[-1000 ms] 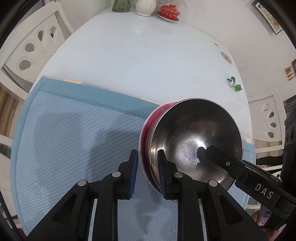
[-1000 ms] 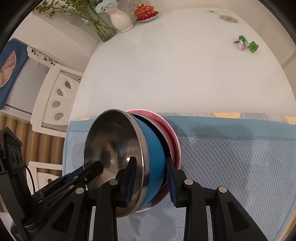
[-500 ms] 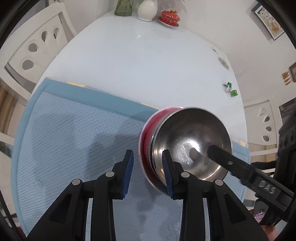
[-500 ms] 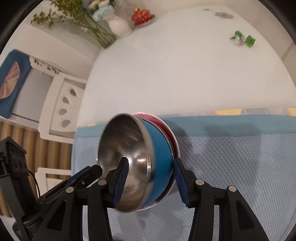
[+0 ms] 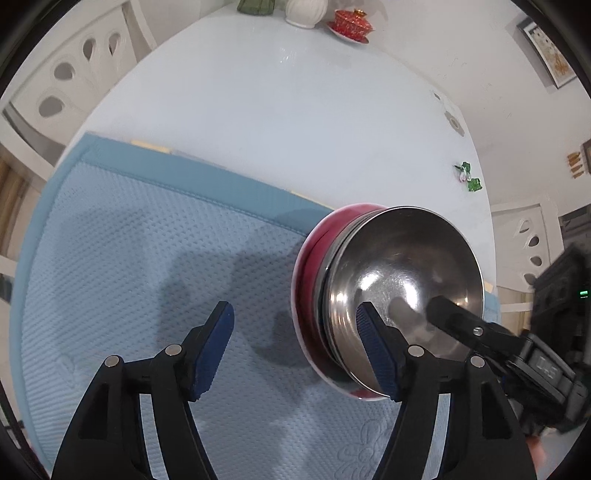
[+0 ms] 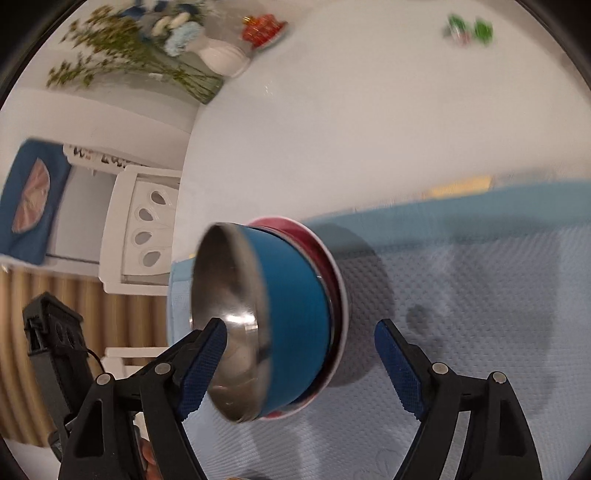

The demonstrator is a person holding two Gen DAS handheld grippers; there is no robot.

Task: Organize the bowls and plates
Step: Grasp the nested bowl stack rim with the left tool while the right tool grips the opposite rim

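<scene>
Your left tongs (image 5: 295,347) stand wide apart with nothing between the blue pads; the right-hand pad sits in front of the steel bowl's rim, but whether it touches I cannot tell. Your right tongs (image 6: 301,354) are spread wide too, one finger (image 6: 201,363) in front of the bowl's mouth and the other (image 6: 399,369) out past the plate, neither visibly pressing on the stack. The stack lies on the blue mat (image 5: 122,258) near its far edge, tipped on its side: a steel bowl (image 5: 402,288) with a blue outer wall (image 6: 295,306) nests against a red plate (image 5: 308,273) with a white rim. In the left wrist view the open mouth of the bowl faces your right tongs, one black finger (image 5: 454,317) of which reaches to the bowl's mouth. The mat covers the near part of the white worktop (image 5: 295,122). At the far end stand a white vase (image 5: 304,9), a green glass vase (image 5: 258,5) and a red lidded cup (image 5: 352,22) on its saucer. A small green trinket (image 5: 469,177) lies off to the right.
</scene>
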